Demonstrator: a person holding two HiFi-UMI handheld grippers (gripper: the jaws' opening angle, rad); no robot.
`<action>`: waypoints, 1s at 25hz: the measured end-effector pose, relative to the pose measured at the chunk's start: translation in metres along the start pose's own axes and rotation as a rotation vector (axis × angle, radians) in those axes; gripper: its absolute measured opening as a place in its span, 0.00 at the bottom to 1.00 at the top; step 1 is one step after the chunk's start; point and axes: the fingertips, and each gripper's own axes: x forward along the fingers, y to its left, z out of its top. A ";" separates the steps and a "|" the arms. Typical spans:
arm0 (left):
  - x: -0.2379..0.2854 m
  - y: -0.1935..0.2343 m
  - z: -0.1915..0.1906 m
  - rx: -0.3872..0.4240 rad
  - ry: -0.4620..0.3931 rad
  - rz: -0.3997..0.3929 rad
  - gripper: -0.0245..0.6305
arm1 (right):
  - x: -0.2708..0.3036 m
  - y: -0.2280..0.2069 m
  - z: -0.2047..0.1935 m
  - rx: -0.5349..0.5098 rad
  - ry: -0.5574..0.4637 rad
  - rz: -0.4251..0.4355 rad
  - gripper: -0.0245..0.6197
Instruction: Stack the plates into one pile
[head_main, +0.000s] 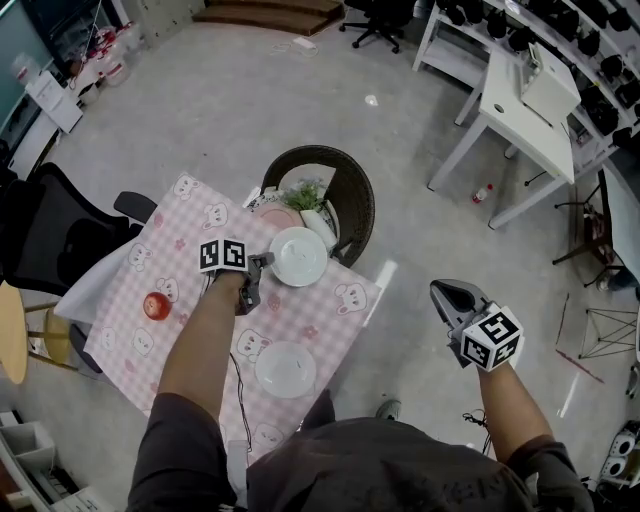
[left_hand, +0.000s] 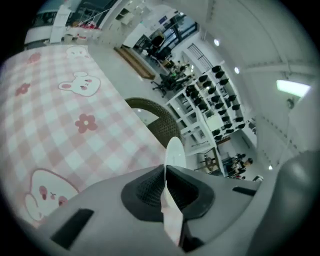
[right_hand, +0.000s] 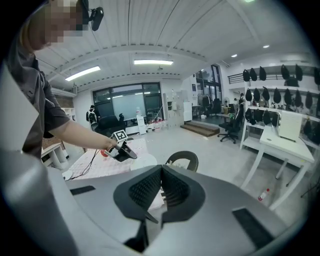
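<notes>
Seen from above, the left tool (head_main: 264, 266) is clamped on the nine o'clock rim of a white plate (head_main: 302, 256), which sits toward twelve o'clock at the far edge of the desk (head_main: 195, 330). The left tool's own view shows the thin rim pinched between its jaws. A second white plate (head_main: 286, 369) lies toward six o'clock, nearer the person. The right tool (head_main: 447, 294) hangs off the desk at three o'clock, jaws together and empty.

To do this step well, grip the rim firmly and lift the plate level and clear of the desk. Centre it over the near plate and lower it gently before letting go. A one-edge hold may let the plate tip.
</notes>
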 end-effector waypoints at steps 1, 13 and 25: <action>-0.004 -0.006 -0.001 -0.016 -0.018 -0.042 0.07 | -0.001 0.000 0.000 -0.002 0.001 0.001 0.03; -0.054 -0.046 -0.012 -0.093 -0.195 -0.239 0.06 | -0.006 0.014 0.013 -0.039 -0.016 0.031 0.03; -0.129 -0.074 -0.123 -0.136 -0.226 -0.267 0.06 | -0.009 0.053 0.023 -0.100 -0.050 0.119 0.03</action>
